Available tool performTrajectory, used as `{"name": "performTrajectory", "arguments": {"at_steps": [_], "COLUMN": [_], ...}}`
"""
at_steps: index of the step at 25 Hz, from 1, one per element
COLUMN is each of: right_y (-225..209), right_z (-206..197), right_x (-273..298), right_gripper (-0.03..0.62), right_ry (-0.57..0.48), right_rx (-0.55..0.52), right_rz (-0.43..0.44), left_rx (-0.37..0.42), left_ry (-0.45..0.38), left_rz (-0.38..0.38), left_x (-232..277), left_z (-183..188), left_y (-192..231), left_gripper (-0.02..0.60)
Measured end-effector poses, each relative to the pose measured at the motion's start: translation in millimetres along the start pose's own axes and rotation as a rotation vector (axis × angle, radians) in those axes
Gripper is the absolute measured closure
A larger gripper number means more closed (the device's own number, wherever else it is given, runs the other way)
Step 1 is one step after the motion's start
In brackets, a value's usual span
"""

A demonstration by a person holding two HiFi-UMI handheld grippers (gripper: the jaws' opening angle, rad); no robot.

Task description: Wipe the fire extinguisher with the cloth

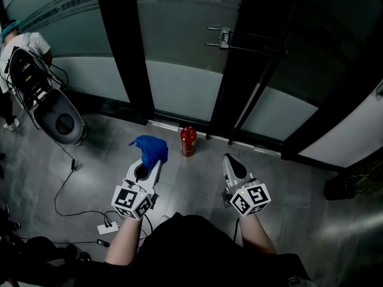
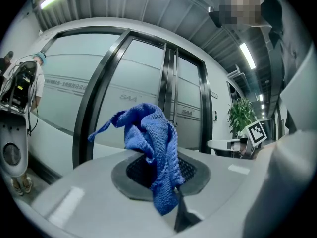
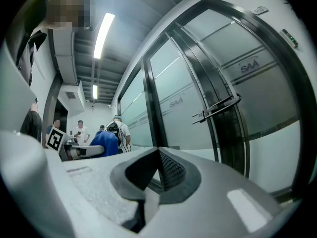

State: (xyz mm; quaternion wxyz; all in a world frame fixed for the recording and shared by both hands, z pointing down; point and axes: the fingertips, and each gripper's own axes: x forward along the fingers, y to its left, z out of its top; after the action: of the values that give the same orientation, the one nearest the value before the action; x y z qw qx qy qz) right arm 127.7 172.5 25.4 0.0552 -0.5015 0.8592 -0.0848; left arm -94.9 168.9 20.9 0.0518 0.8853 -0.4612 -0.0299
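Observation:
A small red fire extinguisher (image 1: 188, 140) stands on the grey floor at the foot of the dark door frame. My left gripper (image 1: 145, 166) is shut on a blue cloth (image 1: 150, 149), which bunches up over the jaw tips just left of the extinguisher and apart from it. In the left gripper view the cloth (image 2: 151, 143) hangs out of the closed jaws of the left gripper (image 2: 159, 175). My right gripper (image 1: 232, 163) hovers to the right of the extinguisher, shut with nothing in it. In its own view the right gripper (image 3: 157, 175) holds nothing, and the extinguisher is out of sight.
Frosted glass doors (image 1: 185, 70) with a metal handle (image 1: 224, 39) fill the back. At the left a person (image 1: 21, 43) stands by a grey machine (image 1: 57, 115). A cable and power strip (image 1: 108, 227) lie on the floor. A dark plant pot (image 1: 341, 187) stands at the right.

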Motion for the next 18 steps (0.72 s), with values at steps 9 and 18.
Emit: {"name": "performTrajectory", "arguments": {"at_steps": [9,18], "right_y": [15,21], "right_z": [-6,-7], "right_x": [2,0], "right_gripper": [0.591,0.591], "right_ry": [0.016,0.022], "right_rx": [-0.013,-0.023], "right_rz": [0.016,0.031], "left_rx": [-0.017,-0.031], "left_ry": [0.001,-0.001], "left_rz": [0.025,0.040], "left_x": [-15,-25], "left_z": [-9,-12], "left_y": [2,1], "left_gripper": [0.515,0.515]}}
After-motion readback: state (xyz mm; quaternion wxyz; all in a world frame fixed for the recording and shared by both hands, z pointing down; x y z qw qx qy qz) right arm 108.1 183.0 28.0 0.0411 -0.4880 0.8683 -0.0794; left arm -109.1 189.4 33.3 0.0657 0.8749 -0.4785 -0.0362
